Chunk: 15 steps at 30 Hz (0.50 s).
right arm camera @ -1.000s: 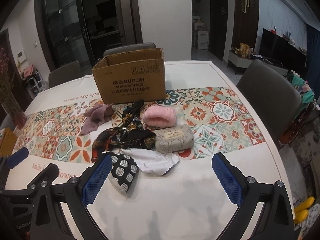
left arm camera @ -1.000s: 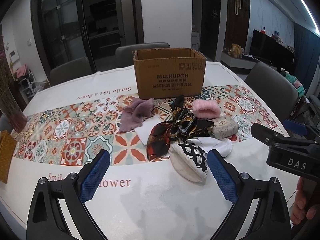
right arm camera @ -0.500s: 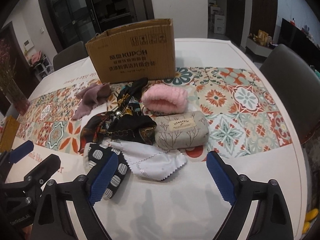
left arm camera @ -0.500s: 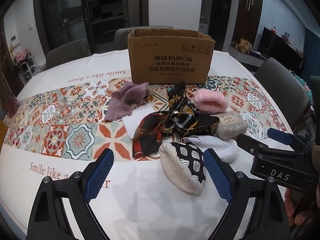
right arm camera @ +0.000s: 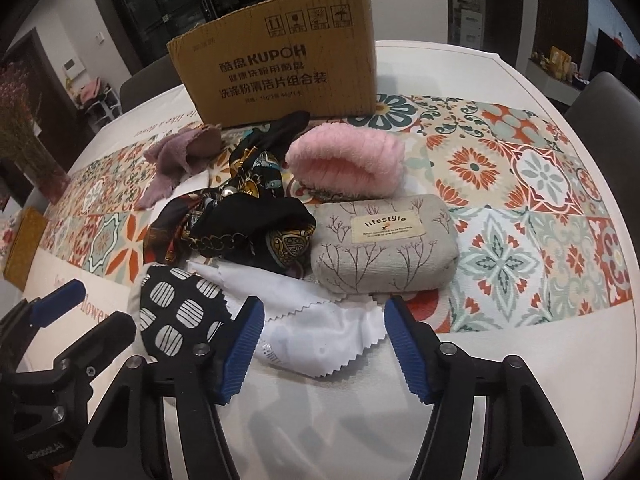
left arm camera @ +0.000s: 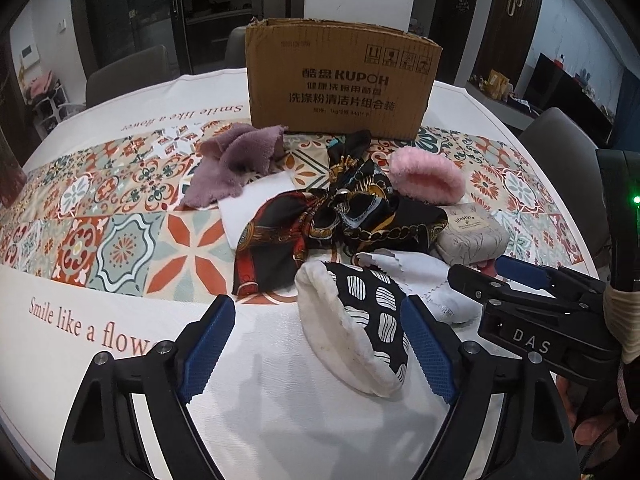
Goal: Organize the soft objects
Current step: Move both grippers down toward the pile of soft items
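Observation:
A pile of soft things lies before a cardboard box (left arm camera: 340,80): a mauve fleece cloth (left arm camera: 236,160), a black patterned scarf (left arm camera: 340,216), a pink fluffy pouch (left arm camera: 424,176), a grey "lifestyle" pouch (right arm camera: 384,248), a white zigzag-edged cloth (right arm camera: 320,328) and a black-and-white dotted pouch (left arm camera: 360,320). My left gripper (left arm camera: 316,344) is open, its jaws on either side of the dotted pouch's near end. My right gripper (right arm camera: 324,348) is open just above the white cloth, in front of the grey pouch.
The table (left arm camera: 280,420) has a white cloth with a tiled runner (left arm camera: 100,216). Grey chairs (left arm camera: 124,76) stand around it. A vase of dried flowers (right arm camera: 28,152) and a yellow box (right arm camera: 24,248) sit at the left edge.
Both grippers have moved forward and down toward the pile. The right gripper's jaws have narrowed. The soft things have not moved.

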Each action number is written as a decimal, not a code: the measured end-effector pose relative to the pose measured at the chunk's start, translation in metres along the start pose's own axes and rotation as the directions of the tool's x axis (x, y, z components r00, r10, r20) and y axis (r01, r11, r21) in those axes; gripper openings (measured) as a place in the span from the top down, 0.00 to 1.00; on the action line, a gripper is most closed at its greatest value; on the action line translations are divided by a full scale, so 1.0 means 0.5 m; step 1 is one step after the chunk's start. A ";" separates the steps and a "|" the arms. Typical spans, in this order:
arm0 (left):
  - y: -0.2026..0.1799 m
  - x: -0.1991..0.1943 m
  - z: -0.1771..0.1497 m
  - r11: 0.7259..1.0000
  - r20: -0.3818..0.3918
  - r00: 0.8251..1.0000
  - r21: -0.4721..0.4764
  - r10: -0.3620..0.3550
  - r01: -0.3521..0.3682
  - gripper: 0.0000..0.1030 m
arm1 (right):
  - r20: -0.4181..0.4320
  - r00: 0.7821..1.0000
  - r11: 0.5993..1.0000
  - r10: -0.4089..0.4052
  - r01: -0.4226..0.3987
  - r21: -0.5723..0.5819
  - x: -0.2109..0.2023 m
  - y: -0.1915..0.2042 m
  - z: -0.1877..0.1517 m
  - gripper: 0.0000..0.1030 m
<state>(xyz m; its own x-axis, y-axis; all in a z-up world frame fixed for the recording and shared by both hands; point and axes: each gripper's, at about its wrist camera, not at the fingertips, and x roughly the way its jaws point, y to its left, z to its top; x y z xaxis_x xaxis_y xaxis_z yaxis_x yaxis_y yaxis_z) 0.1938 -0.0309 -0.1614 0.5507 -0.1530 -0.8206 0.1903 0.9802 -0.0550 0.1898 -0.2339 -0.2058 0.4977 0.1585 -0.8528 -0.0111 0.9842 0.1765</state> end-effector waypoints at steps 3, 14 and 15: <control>0.000 0.013 -0.005 1.000 -0.010 1.000 -0.017 -0.005 0.005 0.18 | -0.006 1.000 1.000 0.005 -0.005 -0.017 0.012 0.002 0.000 0.39; 0.021 0.082 -0.011 0.992 -0.075 0.994 -0.104 -0.081 0.073 0.25 | -0.027 0.999 0.999 0.021 -0.022 -0.038 0.050 0.010 -0.003 0.46; 0.021 0.087 -0.012 0.991 -0.079 0.993 -0.108 -0.087 0.078 0.25 | -0.027 0.999 0.999 0.018 -0.019 -0.042 0.052 0.009 -0.003 0.48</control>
<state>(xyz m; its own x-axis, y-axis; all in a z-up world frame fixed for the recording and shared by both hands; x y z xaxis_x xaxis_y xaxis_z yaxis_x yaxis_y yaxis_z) 0.2151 -0.0265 -0.2011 0.4659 -0.2274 -0.8551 0.1442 0.9730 -0.1802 0.2016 -0.2251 -0.2279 0.4739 0.1780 -0.8624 -0.0572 0.9835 0.1715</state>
